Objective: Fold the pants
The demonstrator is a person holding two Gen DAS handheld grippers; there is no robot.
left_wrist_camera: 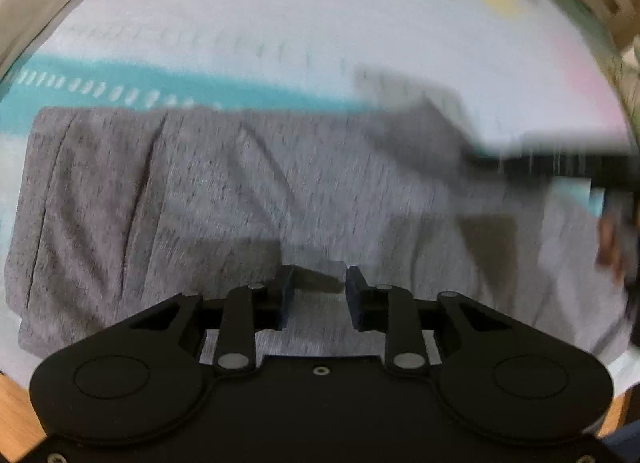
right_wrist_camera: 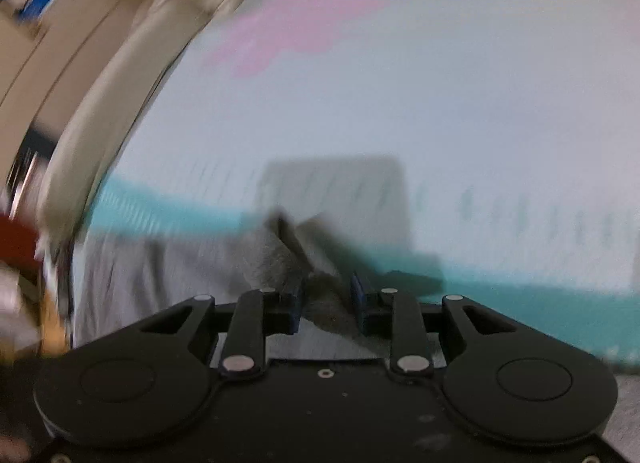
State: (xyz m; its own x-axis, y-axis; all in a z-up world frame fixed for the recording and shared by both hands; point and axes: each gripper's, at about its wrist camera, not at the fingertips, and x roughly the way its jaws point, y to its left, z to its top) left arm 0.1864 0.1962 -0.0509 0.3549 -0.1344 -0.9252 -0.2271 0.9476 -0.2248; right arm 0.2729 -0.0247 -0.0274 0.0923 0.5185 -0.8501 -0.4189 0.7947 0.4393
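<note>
Grey heathered pants [left_wrist_camera: 180, 203] lie flat and wide across a pastel play mat [left_wrist_camera: 280, 23]. My left gripper [left_wrist_camera: 318, 287] hovers over their near edge, open, with only flat cloth and shadow showing in the gap. At the right of the left wrist view, my blurred right gripper [left_wrist_camera: 568, 167] holds a raised flap of the cloth. In the right wrist view, the right gripper [right_wrist_camera: 326, 295] has a bunch of the pants [right_wrist_camera: 180, 275] filling the gap between its blue pads. A corner of cloth sticks up past the fingertips.
The mat [right_wrist_camera: 400, 103] carries a teal band and pink and yellow shapes. Wooden floor [left_wrist_camera: 16, 415] shows at the near corners. A pale wall base [right_wrist_camera: 100, 83] curves along the mat's left side. A person's hand [left_wrist_camera: 608, 243] is at the right edge.
</note>
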